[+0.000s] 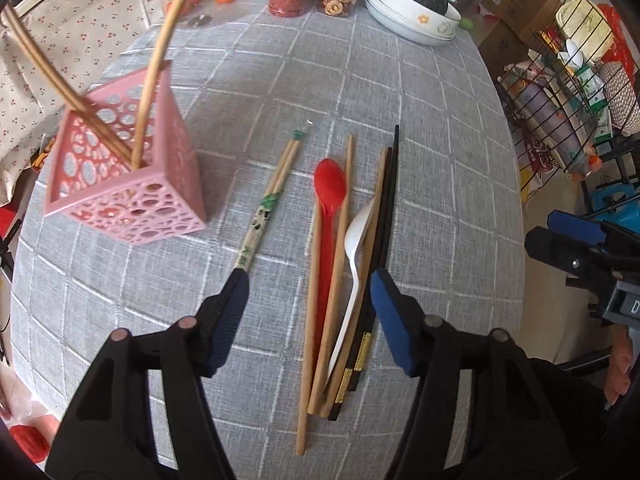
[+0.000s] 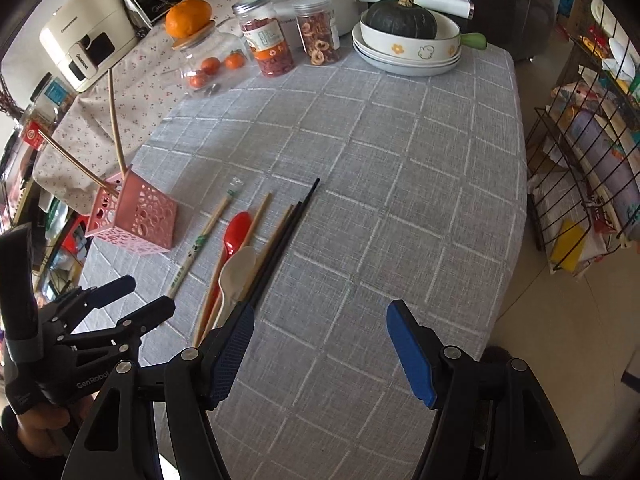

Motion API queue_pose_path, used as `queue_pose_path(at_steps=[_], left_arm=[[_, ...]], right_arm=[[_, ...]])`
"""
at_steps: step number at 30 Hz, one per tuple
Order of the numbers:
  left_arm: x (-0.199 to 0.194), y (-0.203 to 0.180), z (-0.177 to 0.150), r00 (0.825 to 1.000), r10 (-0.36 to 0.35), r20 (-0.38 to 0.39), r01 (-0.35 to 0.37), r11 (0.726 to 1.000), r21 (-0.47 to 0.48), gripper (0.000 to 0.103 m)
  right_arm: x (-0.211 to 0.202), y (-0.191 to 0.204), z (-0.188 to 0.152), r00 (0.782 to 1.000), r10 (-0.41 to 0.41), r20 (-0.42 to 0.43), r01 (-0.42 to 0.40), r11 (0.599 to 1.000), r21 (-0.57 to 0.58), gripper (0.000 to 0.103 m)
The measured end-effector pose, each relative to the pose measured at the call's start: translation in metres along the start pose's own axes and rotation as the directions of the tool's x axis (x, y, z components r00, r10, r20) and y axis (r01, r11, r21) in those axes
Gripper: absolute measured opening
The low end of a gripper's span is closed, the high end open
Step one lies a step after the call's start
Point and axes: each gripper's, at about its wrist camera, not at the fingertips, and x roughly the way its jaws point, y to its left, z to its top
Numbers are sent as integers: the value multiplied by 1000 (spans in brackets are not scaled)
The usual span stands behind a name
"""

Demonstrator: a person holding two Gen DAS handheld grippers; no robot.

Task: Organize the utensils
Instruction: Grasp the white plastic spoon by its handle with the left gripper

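Note:
A pink perforated holder (image 1: 132, 184) (image 2: 136, 220) stands at the left on the grey checked tablecloth (image 1: 420, 160), with wooden chopsticks leaning out of it. Beside it lie panda-print chopsticks (image 1: 268, 204) (image 2: 200, 244), a red spoon (image 1: 329, 192) (image 2: 238, 228), plain wooden chopsticks (image 1: 340, 248), a white spoon (image 1: 358, 232) (image 2: 238, 272) and black chopsticks (image 1: 386, 216) (image 2: 292, 232). My left gripper (image 1: 308, 300) (image 2: 150, 294) hangs open over the near ends of this pile, pads touching nothing. Right of the pile, my right gripper (image 2: 320, 332) (image 1: 560, 236) stands open above bare cloth.
At the table's far end stand jars of dried food (image 2: 272, 36), a glass jar with an orange on its lid (image 2: 200, 52) and stacked plates holding a bowl with a dark squash (image 2: 404, 36). A wire rack (image 2: 580, 184) stands past the table's right edge.

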Motion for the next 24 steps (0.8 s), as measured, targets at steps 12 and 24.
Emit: queue_pose_path(at_steps=[12,24], left_arm=[[44,-28,15,998,17,-58,-13,997,74,11],[10,-16,16,998,14,55,-16,999,40,4]], right_arm=[[8,-21,-9,998,-46,-33,46,999,9,70],[7,-28,-7,998,-52,-29,53,998,26,70]])
